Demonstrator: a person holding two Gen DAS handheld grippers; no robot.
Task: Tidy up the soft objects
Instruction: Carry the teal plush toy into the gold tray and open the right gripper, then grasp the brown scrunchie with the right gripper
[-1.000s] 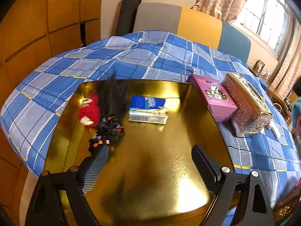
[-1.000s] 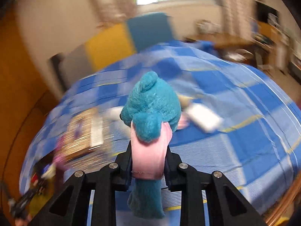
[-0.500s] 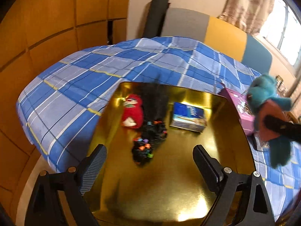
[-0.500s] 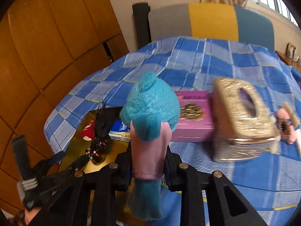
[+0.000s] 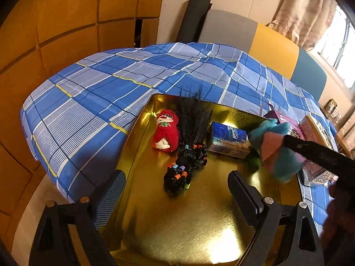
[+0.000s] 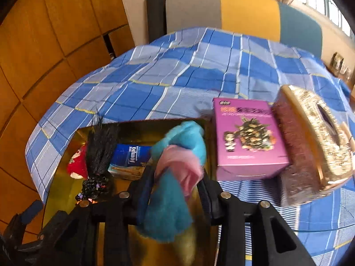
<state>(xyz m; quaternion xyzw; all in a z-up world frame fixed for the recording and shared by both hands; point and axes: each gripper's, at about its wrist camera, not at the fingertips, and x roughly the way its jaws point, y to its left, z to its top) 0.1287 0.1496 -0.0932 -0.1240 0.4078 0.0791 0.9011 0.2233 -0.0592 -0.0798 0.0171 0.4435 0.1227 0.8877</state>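
The bed (image 5: 106, 93) with its blue checked sheet fills both views. Only the right wrist view shows the whole top of the purple box (image 6: 248, 137) and the shiny gold tissue box (image 6: 315, 141) touching its side; in the left wrist view they peek in at the right edge. Only the left wrist view shows the whole gold tray (image 5: 177, 221) lying on the bed.

In the tray, near its far end, lie a red soft doll (image 5: 166, 133), a black hair bundle (image 5: 190, 146) with bright beads just beside it, and a blue tissue pack (image 5: 228, 141) on the other side of the hair.

The right hand-held gripper (image 6: 175, 184) is clenched on the teal and pink soft toy (image 6: 173, 177), which hangs above the right side of the tray, near the tissue pack. The toy looks blurry.

The left hand-held gripper (image 5: 176, 190) is released, its fingers wide apart over the near part of the tray, grasping nothing.
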